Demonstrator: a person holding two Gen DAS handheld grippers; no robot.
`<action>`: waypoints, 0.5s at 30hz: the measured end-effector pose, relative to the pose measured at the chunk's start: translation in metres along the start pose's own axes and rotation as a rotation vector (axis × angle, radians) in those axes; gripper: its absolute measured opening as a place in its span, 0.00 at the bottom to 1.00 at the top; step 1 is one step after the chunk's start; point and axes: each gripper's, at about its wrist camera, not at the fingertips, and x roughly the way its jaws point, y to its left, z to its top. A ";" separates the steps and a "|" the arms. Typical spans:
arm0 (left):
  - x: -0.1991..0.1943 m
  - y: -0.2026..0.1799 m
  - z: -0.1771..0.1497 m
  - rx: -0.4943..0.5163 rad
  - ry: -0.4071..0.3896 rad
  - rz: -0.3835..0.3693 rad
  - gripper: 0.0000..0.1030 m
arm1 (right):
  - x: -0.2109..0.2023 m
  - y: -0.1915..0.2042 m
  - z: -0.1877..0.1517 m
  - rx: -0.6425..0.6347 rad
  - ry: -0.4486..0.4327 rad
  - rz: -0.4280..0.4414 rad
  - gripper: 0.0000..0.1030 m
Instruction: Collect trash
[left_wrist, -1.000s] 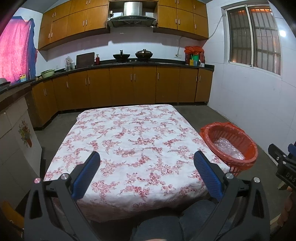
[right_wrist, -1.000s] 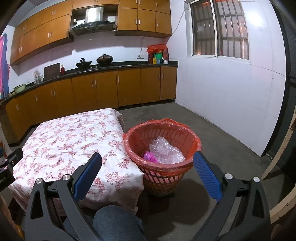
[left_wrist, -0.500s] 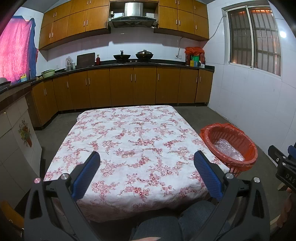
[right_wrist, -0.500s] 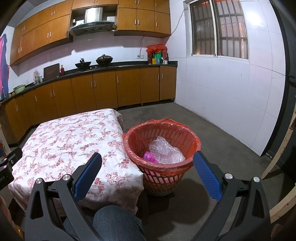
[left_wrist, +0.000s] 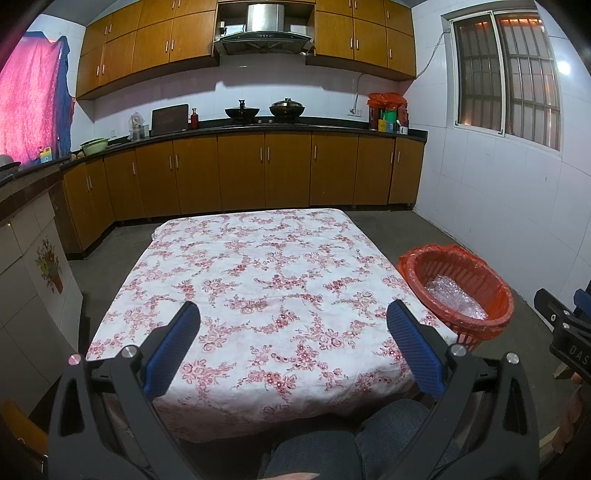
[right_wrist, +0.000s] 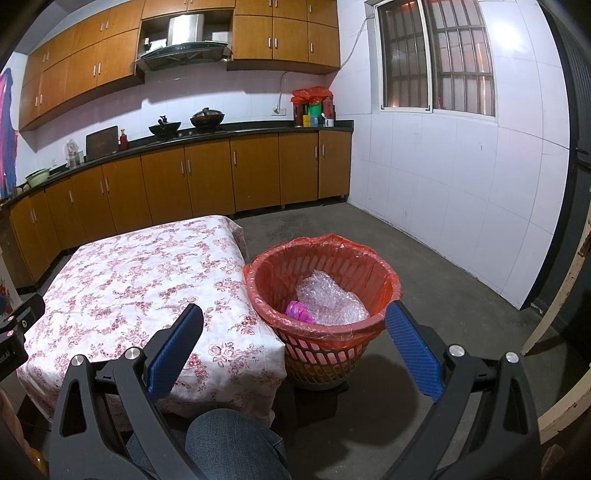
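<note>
Kitchen with wooden cabinets (left_wrist: 240, 170); the cloth-covered table (left_wrist: 258, 280) carries no item. Over the last second nothing has shifted: left hand-held gripper (left_wrist: 295, 332) and right hand-held gripper (right_wrist: 295, 332) remain spread wide, empty. Bubble wrap (right_wrist: 328, 299) and a pink scrap (right_wrist: 297, 310) lie inside the red basket (right_wrist: 321, 347) just beside the table. Collection appears finished; no obstruction noted.

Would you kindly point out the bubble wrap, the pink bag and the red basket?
bubble wrap (right_wrist: 332, 301): right wrist view, middle of the crumpled sheet.
pink bag (right_wrist: 298, 311): right wrist view, its visible top.
red basket (right_wrist: 325, 356): right wrist view, front lattice wall.
</note>
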 end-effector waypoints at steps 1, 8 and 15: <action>0.000 0.000 0.000 0.000 -0.001 0.000 0.96 | 0.000 0.000 0.000 0.000 0.000 0.000 0.96; 0.001 0.000 0.000 0.000 0.001 -0.001 0.96 | 0.000 0.000 0.000 -0.001 0.001 0.001 0.96; 0.001 0.000 0.000 0.001 0.001 -0.002 0.96 | 0.000 0.000 -0.001 0.001 0.004 0.001 0.96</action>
